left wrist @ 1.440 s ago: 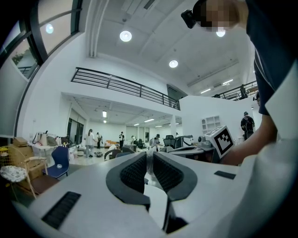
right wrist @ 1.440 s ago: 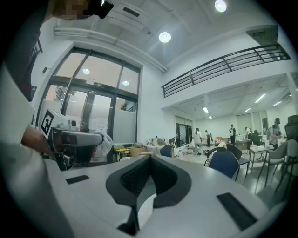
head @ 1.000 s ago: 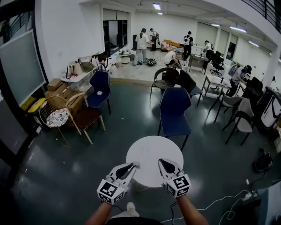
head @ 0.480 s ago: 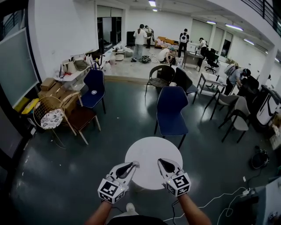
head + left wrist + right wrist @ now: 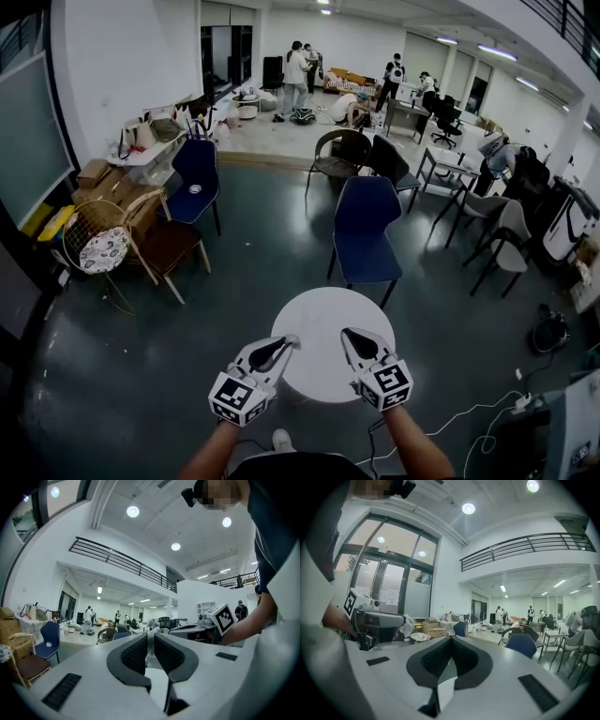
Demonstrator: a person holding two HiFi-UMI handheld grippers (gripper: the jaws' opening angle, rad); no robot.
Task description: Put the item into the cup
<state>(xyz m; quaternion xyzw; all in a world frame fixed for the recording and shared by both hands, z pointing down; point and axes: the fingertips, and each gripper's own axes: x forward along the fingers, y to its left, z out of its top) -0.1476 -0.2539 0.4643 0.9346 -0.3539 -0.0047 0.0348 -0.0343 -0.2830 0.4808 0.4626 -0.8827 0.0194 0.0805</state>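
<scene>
Since I see no cup on the white table (image 5: 323, 314) yet, the whole job is still to do: my right gripper (image 5: 451, 641) is pinched together, empty, and my left gripper (image 5: 151, 639) is a little apart with something pale, maybe the item, between.

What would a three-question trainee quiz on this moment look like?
1. Multiple choice: the chair just beyond the round table is A) red, B) blue, C) yellow.
2. True or false: a cup stands on the table top.
3. Short answer: which has its jaws touching at the tips, the left gripper or the right gripper?

Key: 1 B. 2 False, the top is bare. 3 The right gripper; the left gripper shows a narrow gap.
</scene>
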